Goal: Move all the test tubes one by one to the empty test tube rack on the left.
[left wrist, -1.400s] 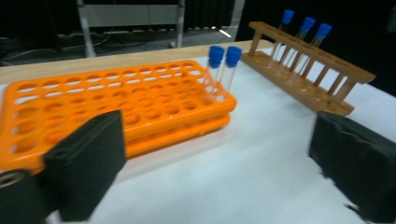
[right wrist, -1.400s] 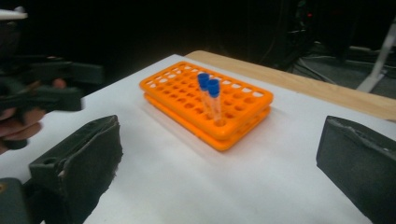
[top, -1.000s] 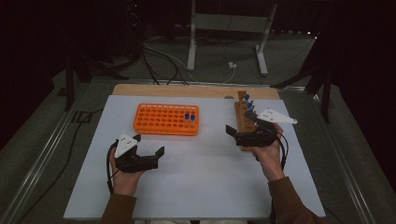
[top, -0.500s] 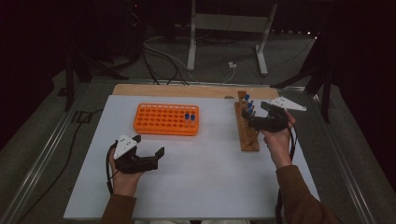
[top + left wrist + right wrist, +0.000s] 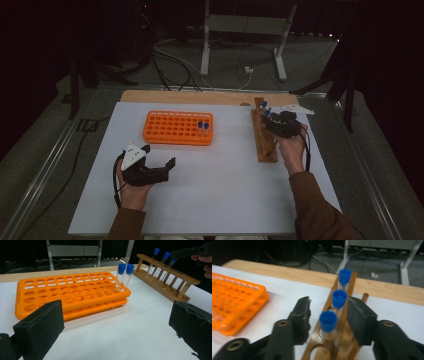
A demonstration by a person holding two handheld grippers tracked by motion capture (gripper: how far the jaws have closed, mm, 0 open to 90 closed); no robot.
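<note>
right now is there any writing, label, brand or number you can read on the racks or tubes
None can be read: the orange rack, wooden rack and blue-capped tubes bear no legible words, numbers or labels. Any fine moulded marks on the orange rack are too small to tell.

The right gripper point(image 5: 328, 315) is reaching over the wooden rack point(image 5: 263, 137), its jaws just closing around a blue-capped tube point(image 5: 328, 323). The left gripper point(image 5: 159, 159) is resting wide open, well left of that rack.

Laboratory-type test station. A white-covered worktop point(image 5: 210, 195) carries an orange test-tube rack point(image 5: 178, 128) and a wooden test-tube rack point(image 5: 263, 136) with blue-capped tubes point(image 5: 121, 277). Loose cables point(image 5: 170, 60) and a metal stand point(image 5: 245, 30) occupy the dark floor behind.
</note>
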